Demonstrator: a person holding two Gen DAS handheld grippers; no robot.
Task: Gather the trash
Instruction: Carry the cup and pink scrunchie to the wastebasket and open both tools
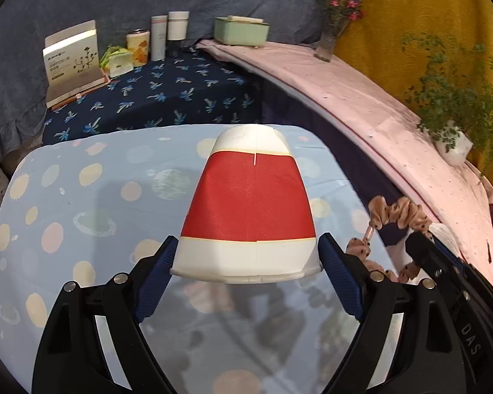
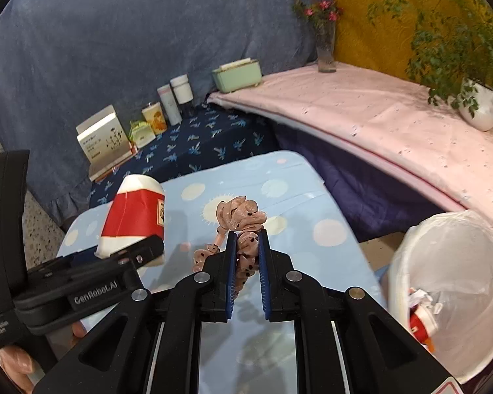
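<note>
Paper cup [image 1: 249,210], light and crushable, sat clamped at its stiffer rim in the left tongs [image 1: 248,262] above the table [image 1: 82,197]; right tongs [image 2: 248,256] pinched a soft, limp scrunchie [image 2: 243,220], bin [image 2: 450,289] nearby.

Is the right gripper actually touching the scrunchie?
Touching. The right wrist view shows the right gripper with its jaws closed on the pink dotted scrunchie, fabric pinched between both blue pads.

Blue drape [image 2: 115,49]; yellow drape [image 2: 394,16]; speckled floor [image 2: 42,223]
</note>
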